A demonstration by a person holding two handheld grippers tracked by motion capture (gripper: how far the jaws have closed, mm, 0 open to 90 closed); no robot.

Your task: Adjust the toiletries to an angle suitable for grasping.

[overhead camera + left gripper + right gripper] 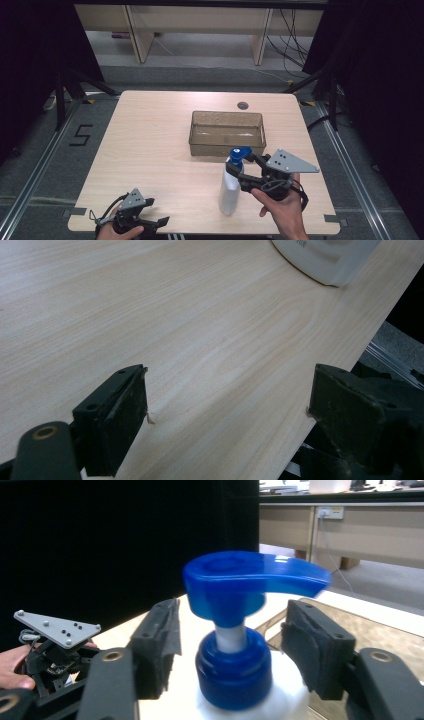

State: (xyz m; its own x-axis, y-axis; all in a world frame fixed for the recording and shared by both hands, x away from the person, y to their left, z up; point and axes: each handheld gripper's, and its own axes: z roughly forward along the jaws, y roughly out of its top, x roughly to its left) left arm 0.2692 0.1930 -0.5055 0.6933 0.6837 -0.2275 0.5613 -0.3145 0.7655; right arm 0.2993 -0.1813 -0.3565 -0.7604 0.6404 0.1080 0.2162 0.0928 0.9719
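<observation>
- The job here looks like picking up the pump bottle, maybe to put it in the clear box just behind it. That part is only my guess.
- The bottle stands upright on the wooden table, near the front edge and toward the right side. It is white with a blue pump top.
- The right gripper is at the bottle's neck. Its two black jaws sit one on each side of the blue collar under the pump.
- In the right gripper view there is a small gap between each pad and the collar, so the jaws are partly open and not squeezing yet. They hold nothing.
- So the step in hand is the reach (the grab comes next, I think).
- The next move needs the jaws to close on the neck, under the wide pump top, so the bottle cannot slip down when it is lifted.
- The bottle is tall and thin, so a push from one side could tip it over.
- The left gripper waits at the front left edge of the table. Its jaws are wide open with only bare wood between them.
- In the left gripper view, the bottle's white bottom stands well apart from that gripper.
</observation>
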